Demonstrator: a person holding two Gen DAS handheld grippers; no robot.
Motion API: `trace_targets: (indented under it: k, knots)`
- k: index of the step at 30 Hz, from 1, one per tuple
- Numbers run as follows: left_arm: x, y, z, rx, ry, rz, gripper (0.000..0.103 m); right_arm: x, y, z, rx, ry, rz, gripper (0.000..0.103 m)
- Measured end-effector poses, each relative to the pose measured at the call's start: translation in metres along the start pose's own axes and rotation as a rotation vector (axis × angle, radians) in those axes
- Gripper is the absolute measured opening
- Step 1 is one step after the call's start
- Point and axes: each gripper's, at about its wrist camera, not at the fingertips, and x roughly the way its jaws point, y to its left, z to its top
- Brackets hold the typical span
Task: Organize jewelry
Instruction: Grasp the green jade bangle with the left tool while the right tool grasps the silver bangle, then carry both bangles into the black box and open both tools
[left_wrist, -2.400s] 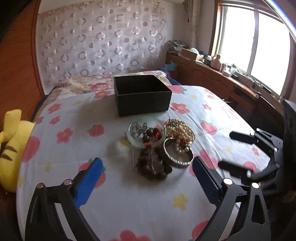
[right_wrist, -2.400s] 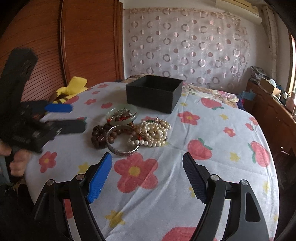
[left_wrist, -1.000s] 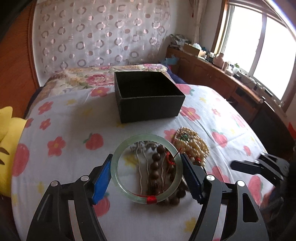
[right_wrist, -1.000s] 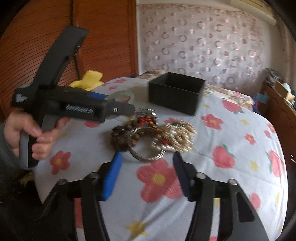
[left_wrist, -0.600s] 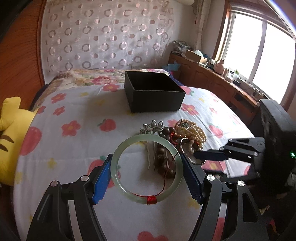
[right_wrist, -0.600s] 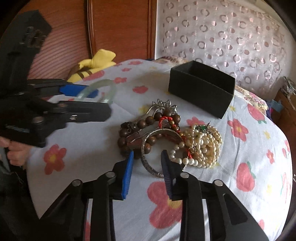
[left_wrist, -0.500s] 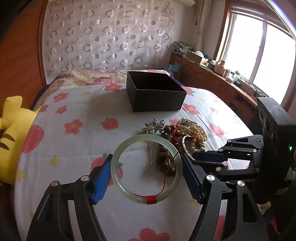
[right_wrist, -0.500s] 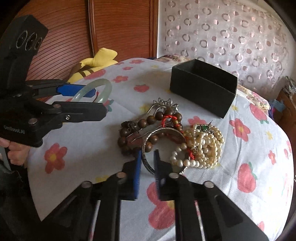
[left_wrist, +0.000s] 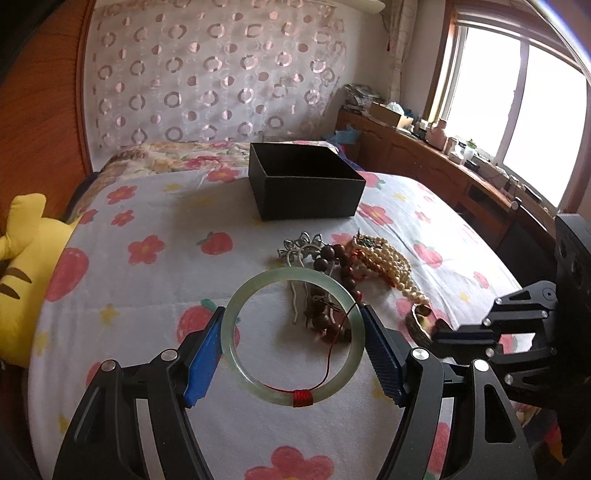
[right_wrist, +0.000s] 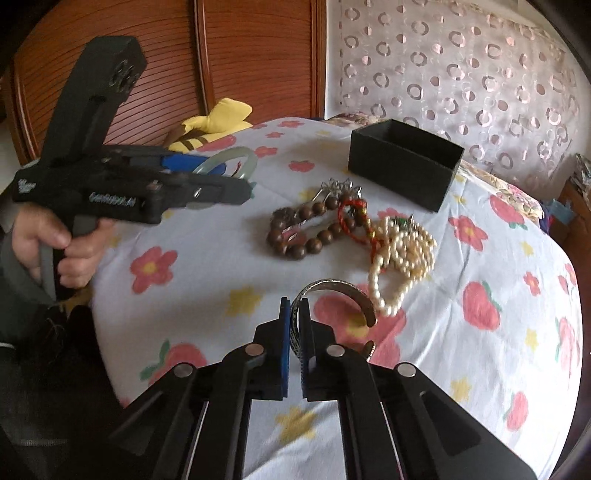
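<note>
Lifted off the heap, silver bangle (right_wrist: 334, 295) sits clamped in right tool (right_wrist: 294, 325); left tool (left_wrist: 291, 341) grips jade bangle (left_wrist: 293, 338)

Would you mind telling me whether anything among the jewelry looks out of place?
The pearl strands, wooden bead bracelet and silver hairpin lie tangled in one heap on the bedspread, with a red cord knotted through them.

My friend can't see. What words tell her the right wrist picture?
The right gripper pinches a silver bangle above a flowery bedspread. Beyond lie brown beads, pearls and an open black box; the left gripper holds a green bangle.
</note>
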Motion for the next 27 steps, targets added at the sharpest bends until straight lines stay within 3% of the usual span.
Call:
trace_targets:
  k: [13,27]
  knots:
    - [-0.001,-0.006,0.003,0.013,-0.010,0.004,0.069,-0.017,0.005,-0.005,-0.027,-0.035,-0.025,0.005]
    - [0.021,-0.011,0.060,0.097,-0.020,0.011,0.069,-0.020,-0.045,0.060,-0.046,-0.125,-0.073,0.005]
